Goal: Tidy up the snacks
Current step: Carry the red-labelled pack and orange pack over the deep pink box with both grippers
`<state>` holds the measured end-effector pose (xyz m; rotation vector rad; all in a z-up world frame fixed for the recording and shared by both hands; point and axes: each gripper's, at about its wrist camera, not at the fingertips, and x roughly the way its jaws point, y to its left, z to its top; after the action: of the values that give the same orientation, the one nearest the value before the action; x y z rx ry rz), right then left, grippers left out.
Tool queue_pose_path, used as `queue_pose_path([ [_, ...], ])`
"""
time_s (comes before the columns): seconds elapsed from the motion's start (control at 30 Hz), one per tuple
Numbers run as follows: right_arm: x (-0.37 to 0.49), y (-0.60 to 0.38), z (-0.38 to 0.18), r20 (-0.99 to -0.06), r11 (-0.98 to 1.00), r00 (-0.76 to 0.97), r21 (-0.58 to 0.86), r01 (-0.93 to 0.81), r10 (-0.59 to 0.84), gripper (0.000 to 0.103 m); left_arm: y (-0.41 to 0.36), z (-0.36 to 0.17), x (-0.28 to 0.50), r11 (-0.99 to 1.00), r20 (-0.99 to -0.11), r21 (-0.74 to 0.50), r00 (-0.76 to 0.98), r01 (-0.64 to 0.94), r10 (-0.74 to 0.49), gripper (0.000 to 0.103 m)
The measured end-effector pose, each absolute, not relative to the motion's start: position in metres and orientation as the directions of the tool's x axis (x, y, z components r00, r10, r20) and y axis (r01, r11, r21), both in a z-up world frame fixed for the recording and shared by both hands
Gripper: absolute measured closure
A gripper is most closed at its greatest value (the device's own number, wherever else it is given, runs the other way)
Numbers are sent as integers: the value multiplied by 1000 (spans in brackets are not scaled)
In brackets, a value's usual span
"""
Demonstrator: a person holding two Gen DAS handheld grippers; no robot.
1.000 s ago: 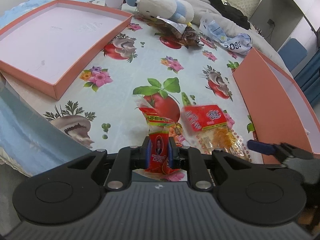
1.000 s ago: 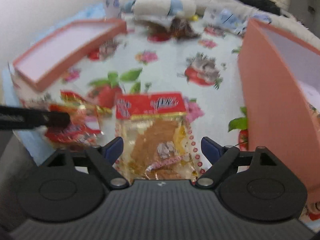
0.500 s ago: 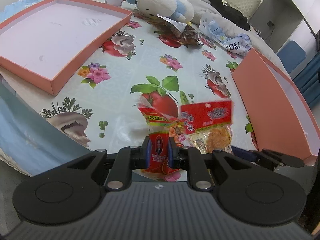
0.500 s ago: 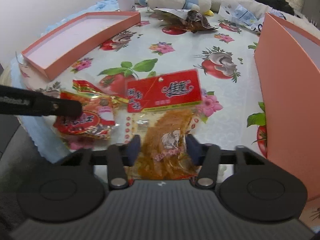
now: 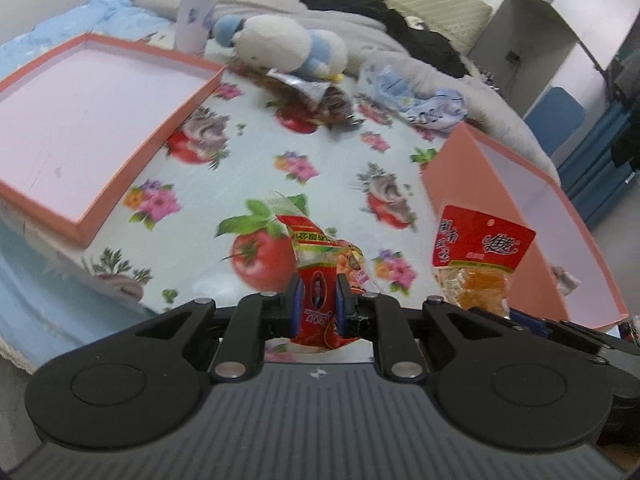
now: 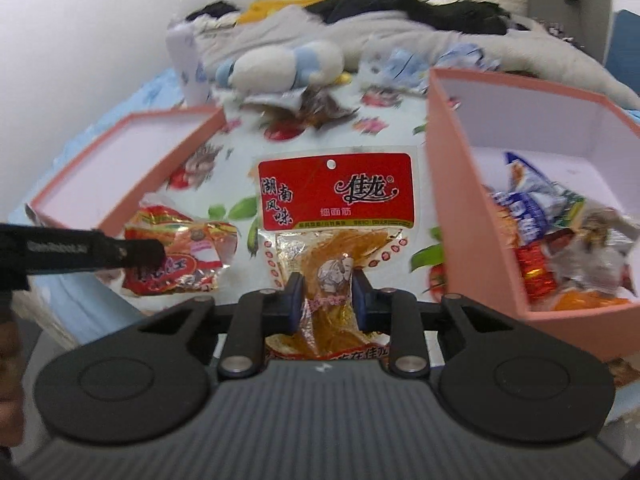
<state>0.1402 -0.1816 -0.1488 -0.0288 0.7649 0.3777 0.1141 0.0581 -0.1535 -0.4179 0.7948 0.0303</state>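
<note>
Bedroom in a home, showing as such by a bed [image 6: 400, 36] lying heaped with grey bedding and dark clothes, a plush toy [image 5: 288, 46] resting at its edge, and a fruit-and-flower oilcloth [image 5: 320, 168] covering the table alongside, with snack packets sitting in a pink box [image 6: 452, 216].
</note>
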Motion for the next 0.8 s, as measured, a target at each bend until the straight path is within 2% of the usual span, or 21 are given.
queue_pose_path([
  [0.33, 107, -210, -99, -614, 948, 724, 167, -272, 316, 74, 29, -108, 106, 922, -642, -379, 739, -78, -202, 85],
  [0.43, 100, -218, -88, -596, 950, 741, 173, -258, 310, 74, 19, -99, 103, 935, -630, -352, 752, -51, -197, 85],
  [0.8, 88, -254, -83, -599, 969, 762, 165, -186, 248, 74, -14, -90, 103, 932, -613, -360, 743, 39, -268, 85],
])
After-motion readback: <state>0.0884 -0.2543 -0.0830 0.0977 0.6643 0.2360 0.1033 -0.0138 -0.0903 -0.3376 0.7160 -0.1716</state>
